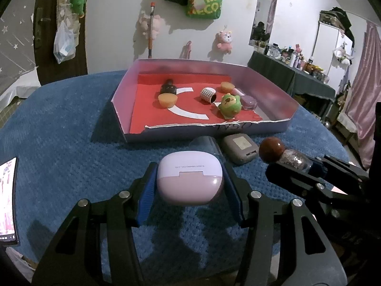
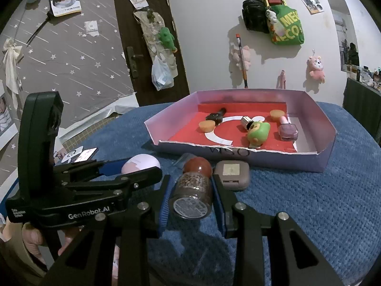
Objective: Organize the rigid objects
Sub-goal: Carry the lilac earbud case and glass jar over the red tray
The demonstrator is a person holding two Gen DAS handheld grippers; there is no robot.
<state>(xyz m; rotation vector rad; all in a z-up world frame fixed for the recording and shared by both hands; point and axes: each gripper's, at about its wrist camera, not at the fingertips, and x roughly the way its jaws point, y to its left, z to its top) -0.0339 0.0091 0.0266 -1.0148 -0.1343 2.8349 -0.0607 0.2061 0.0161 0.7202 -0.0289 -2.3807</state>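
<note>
A lilac earbud case hangs above the blue cloth, and my left gripper is shut on its sides. My right gripper is shut on a small glass bottle of glitter with a red-brown ball stopper. The two grippers are side by side just in front of the shallow lilac box with a red floor. In the left wrist view the right gripper and its bottle show at the right. The right wrist view shows the left gripper with the case.
The box holds a green toy, a nail polish bottle, two orange cakes, a studded silver cylinder and a small black item. A grey case lies on the cloth before the box. A phone lies far left.
</note>
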